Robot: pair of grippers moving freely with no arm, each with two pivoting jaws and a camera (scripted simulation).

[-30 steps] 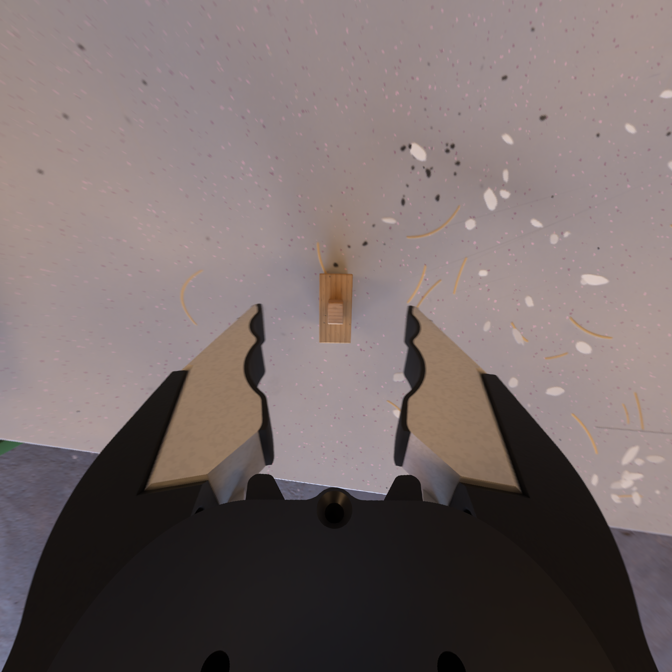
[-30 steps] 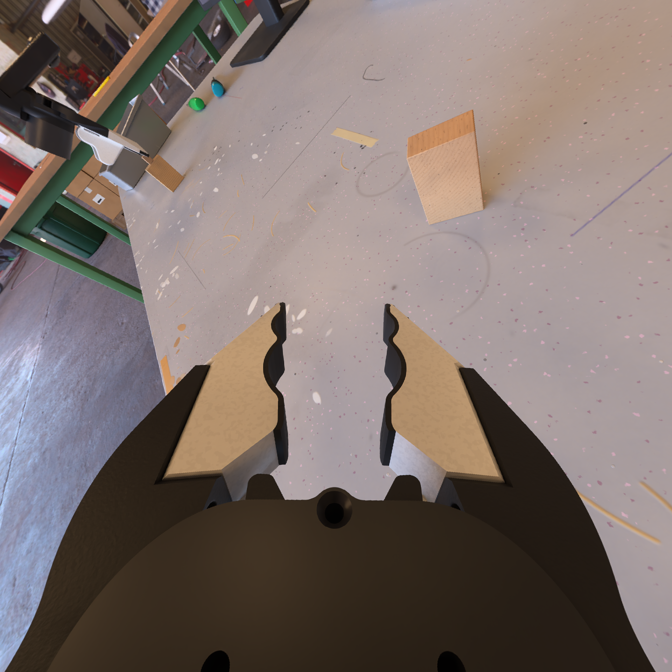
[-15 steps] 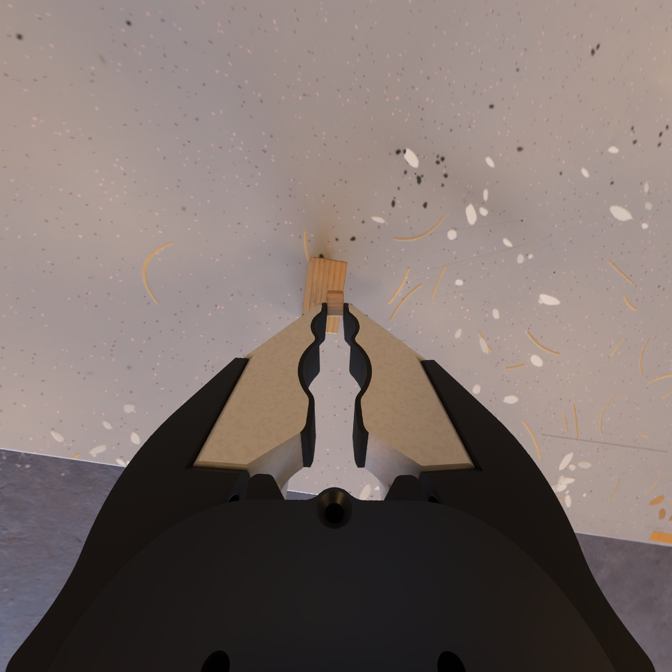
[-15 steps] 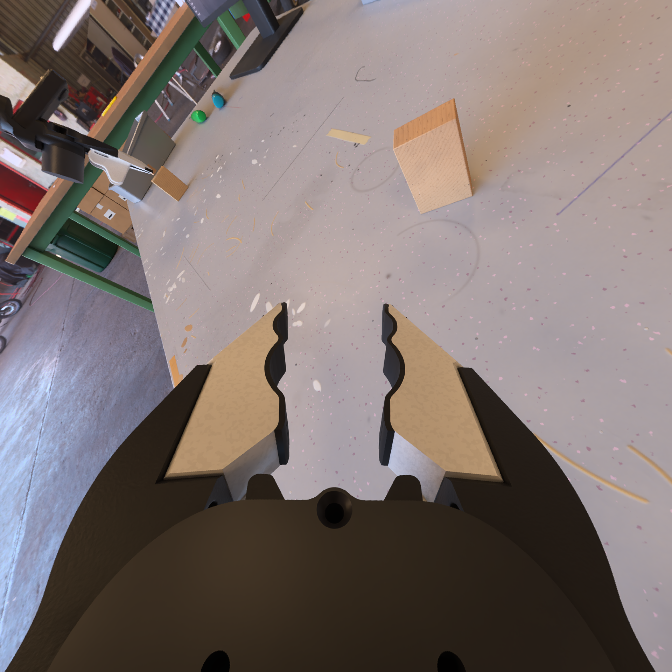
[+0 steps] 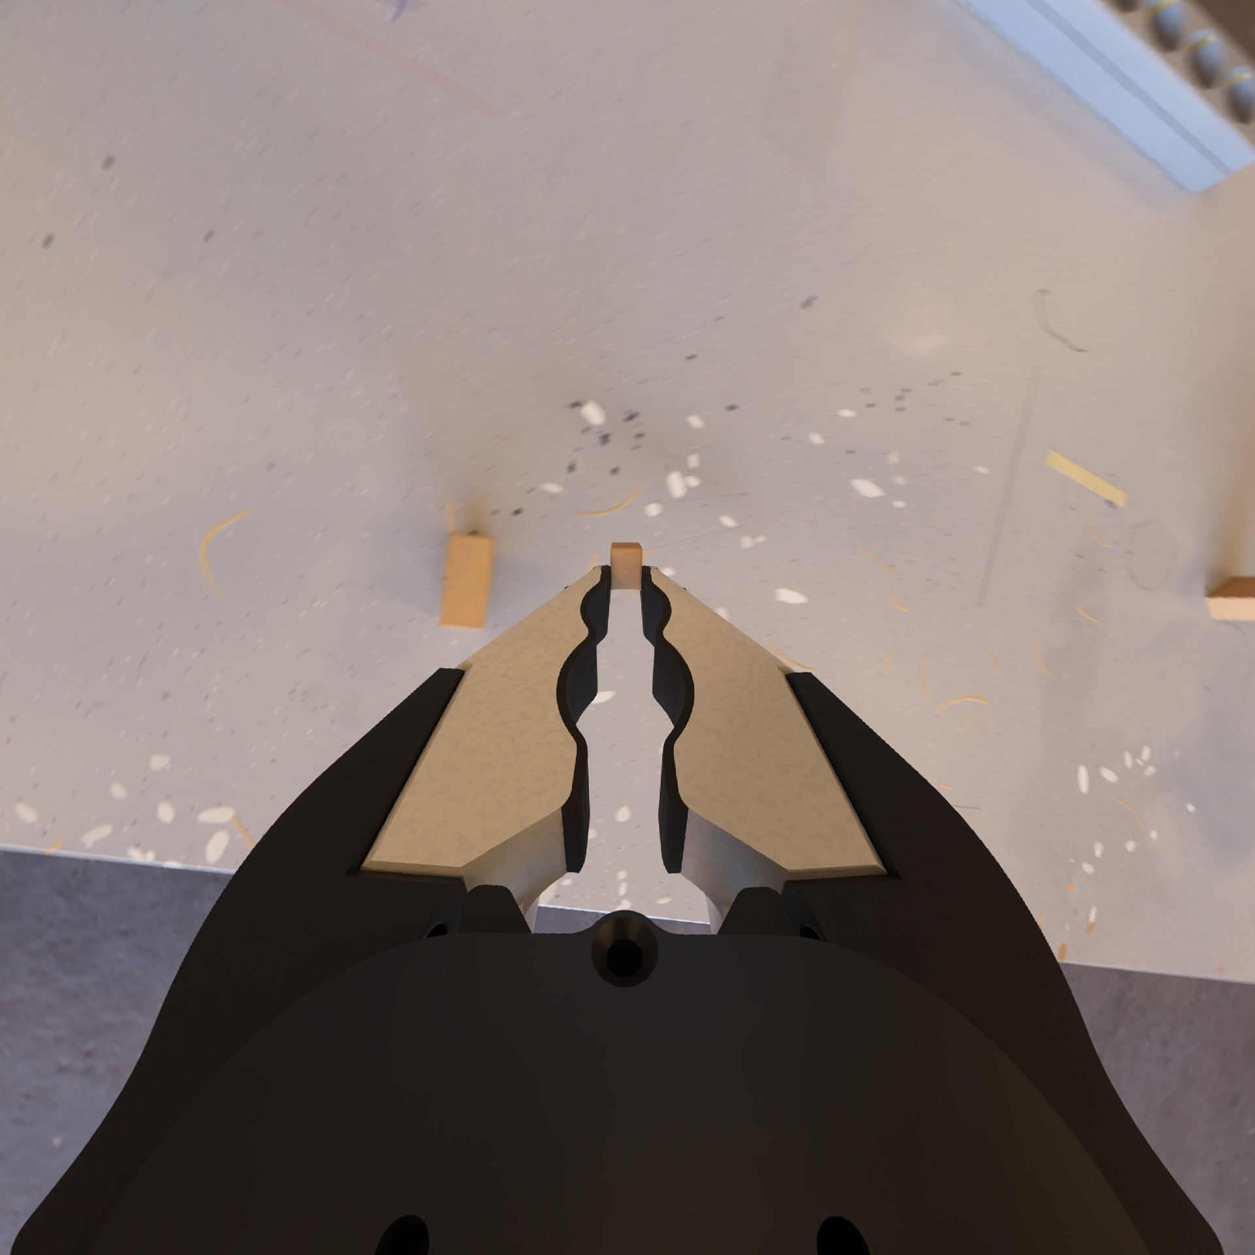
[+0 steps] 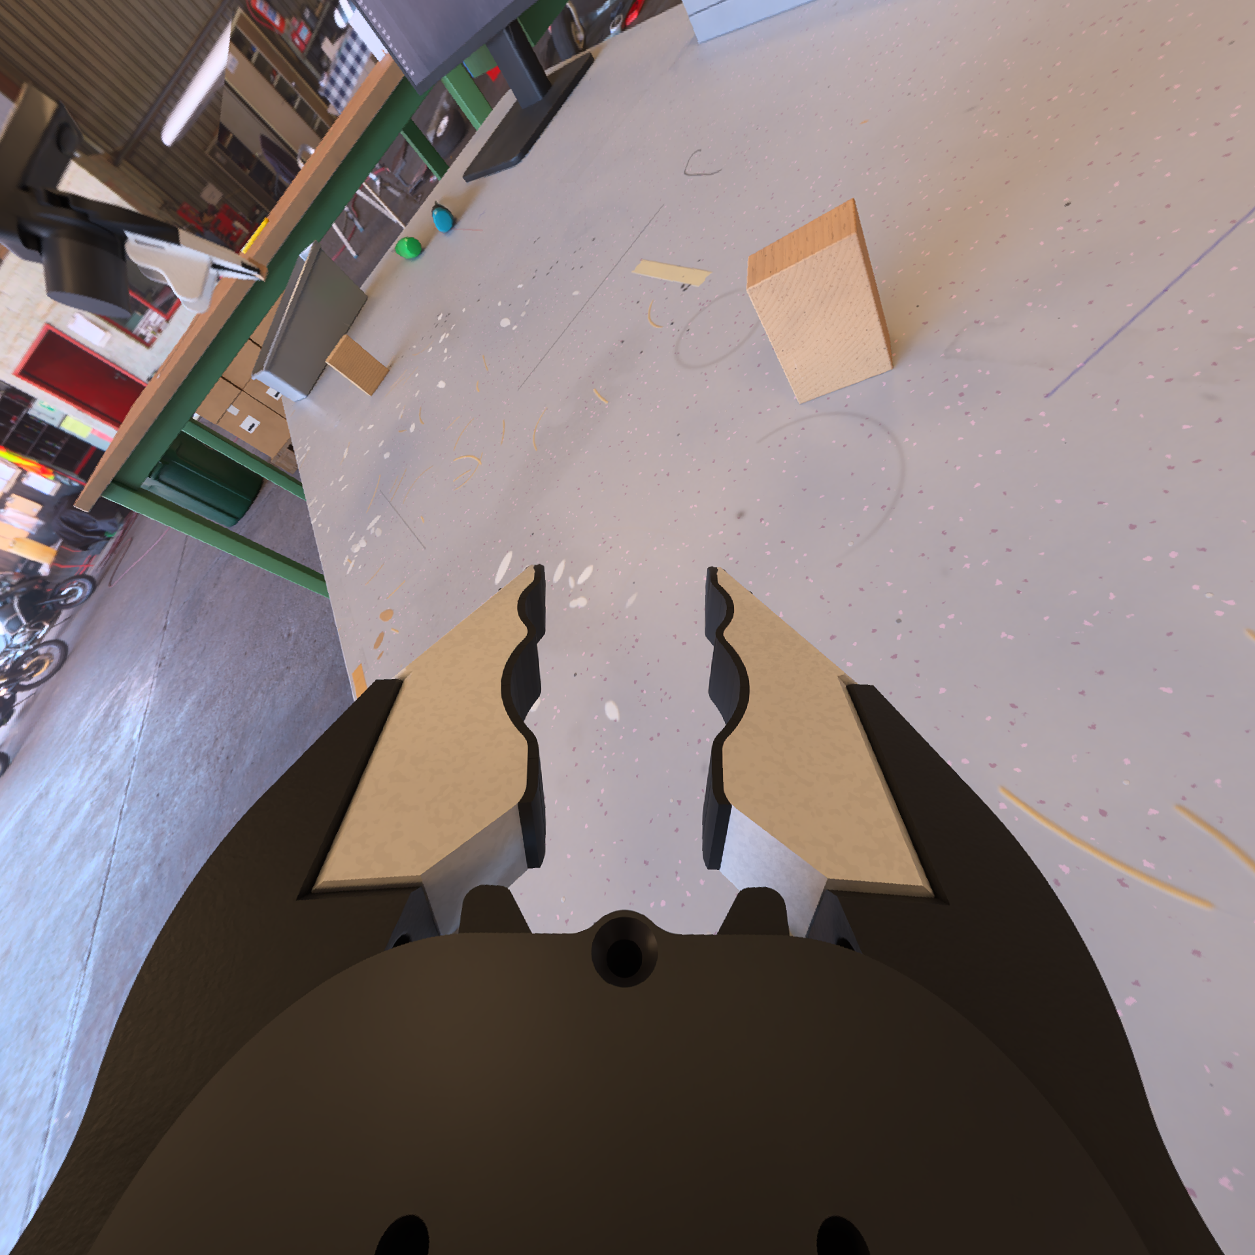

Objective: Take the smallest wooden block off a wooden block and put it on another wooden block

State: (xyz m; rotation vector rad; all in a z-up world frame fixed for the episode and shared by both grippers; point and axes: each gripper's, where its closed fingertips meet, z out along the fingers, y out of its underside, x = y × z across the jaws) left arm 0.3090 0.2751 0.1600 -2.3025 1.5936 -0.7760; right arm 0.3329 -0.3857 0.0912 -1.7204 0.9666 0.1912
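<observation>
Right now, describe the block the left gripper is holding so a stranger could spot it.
Start at the speckled grey table. Above it, the left gripper pinches the smallest wooden block at its fingertips. Unlike the longer block lying left of it, it is tiny and held clear.

Pale matt wood with visible grain on the big block; tabletop is smooth speckled grey laminate; tool pads look grainy tan.

The smallest block is held at the left tool's tips above the bench; a mid-sized block is seen left of it, a larger block far right.
</observation>
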